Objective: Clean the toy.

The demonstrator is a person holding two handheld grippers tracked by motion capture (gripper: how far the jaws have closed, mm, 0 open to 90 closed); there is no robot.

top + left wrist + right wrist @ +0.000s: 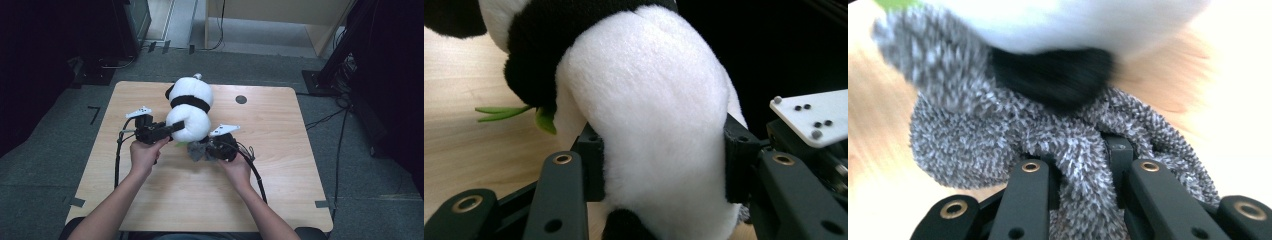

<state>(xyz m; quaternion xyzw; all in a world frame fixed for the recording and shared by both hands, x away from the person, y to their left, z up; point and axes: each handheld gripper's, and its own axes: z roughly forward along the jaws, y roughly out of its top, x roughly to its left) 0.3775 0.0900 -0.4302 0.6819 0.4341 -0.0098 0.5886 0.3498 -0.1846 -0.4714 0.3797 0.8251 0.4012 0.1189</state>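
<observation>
Here, left gripper (172,128): jaws pressed into both sides of the panda plush (190,107), gripping its white body.
Panda plush: lying near the table's (280,165) far edge, about mid-width.
Right gripper (200,150): jaws pinched on a grey fuzzy cloth (998,125), tucked against the plush's near side.

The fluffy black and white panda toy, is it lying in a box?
No, the fluffy black and white panda toy sits on the bare wooden table.
</observation>
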